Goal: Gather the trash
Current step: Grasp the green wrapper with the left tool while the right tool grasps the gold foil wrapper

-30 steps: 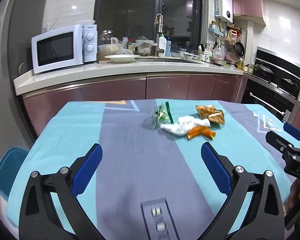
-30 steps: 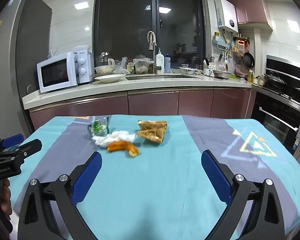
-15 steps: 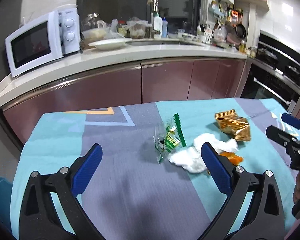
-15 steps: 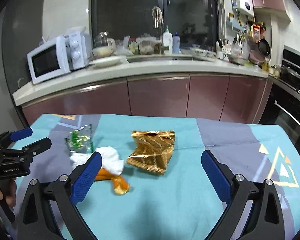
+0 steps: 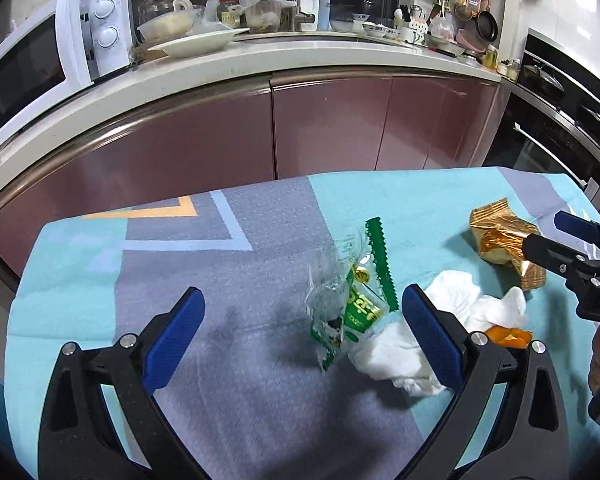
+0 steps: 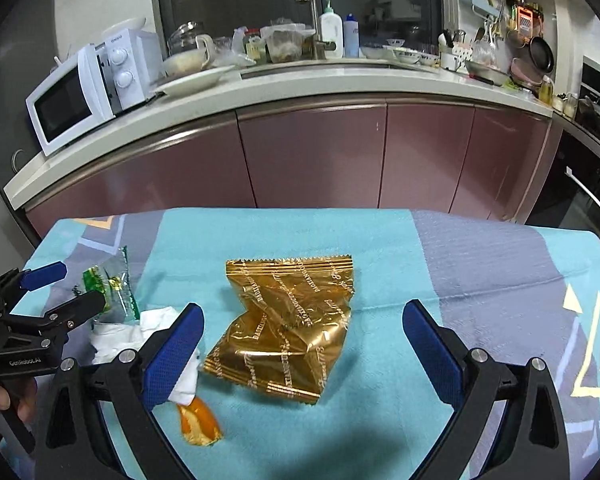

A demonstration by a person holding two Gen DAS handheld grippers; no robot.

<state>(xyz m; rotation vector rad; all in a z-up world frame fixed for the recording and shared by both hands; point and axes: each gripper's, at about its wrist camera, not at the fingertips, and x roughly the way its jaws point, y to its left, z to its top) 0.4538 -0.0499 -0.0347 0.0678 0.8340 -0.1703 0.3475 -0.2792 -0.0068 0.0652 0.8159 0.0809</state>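
A green and clear wrapper stands crumpled on the tablecloth, between the blue pads of my open left gripper. Beside it on the right lie a crumpled white tissue and orange peel. A gold foil snack bag lies flat between the fingers of my open right gripper. The same bag shows at the right of the left wrist view, with the right gripper just over it. The right wrist view also holds the tissue, the peel, the green wrapper and the left gripper.
The table carries a teal and grey cloth. Beyond its far edge run maroon cabinets under a counter with a white microwave, a plate, bottles and dishes. An oven stands at the right. A hand holds the left gripper.
Both grippers have moved forward and tilted down toward the trash. The green wrapper now sits between the left pads and the gold bag between the right ones. Both stay open.
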